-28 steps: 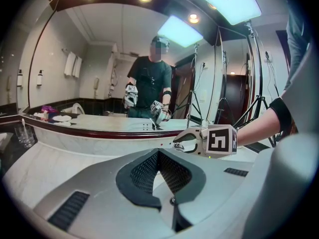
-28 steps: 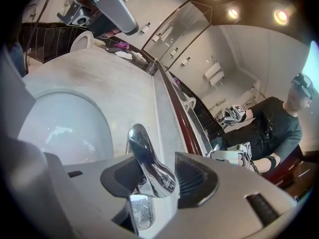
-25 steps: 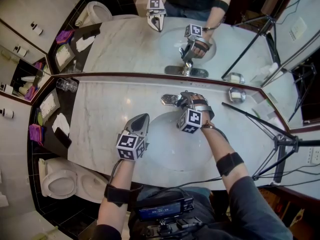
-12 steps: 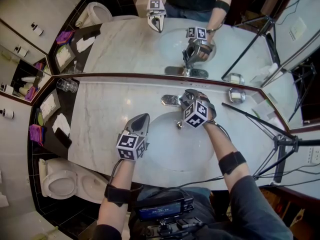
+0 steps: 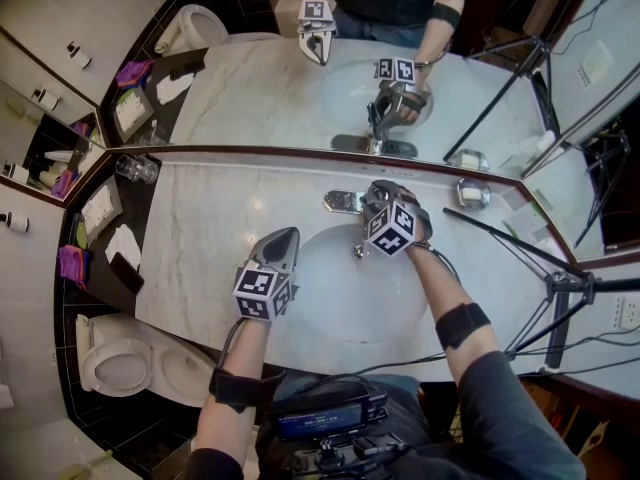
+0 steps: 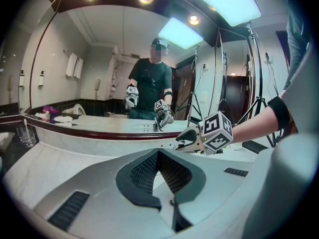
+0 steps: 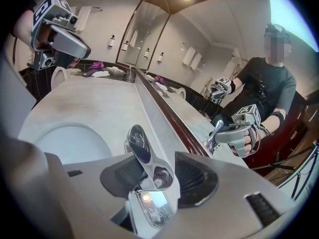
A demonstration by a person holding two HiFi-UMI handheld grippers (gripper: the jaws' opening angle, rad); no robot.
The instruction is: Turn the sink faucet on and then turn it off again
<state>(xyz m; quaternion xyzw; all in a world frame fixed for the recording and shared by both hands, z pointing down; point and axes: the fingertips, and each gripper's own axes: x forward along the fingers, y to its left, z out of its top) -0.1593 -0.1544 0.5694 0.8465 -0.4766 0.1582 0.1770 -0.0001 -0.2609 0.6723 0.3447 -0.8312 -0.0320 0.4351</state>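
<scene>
Nearest the person, the left tool [image 5: 284,240] hovers over the 9 o'clock rim of the sink basin [image 5: 330,313], its jaws together with nothing in them. At the basin's 12 o'clock edge, the chrome faucet [image 5: 341,201] stands on the marble worktop [image 5: 205,233]. The right tool [image 7: 159,177] angles down onto it, jaws partly spread and closed round the faucet lever [image 7: 138,142], which sits between the pads. Beyond, at 12 o'clock, the mirror [image 5: 250,93] reflects both tools.
</scene>
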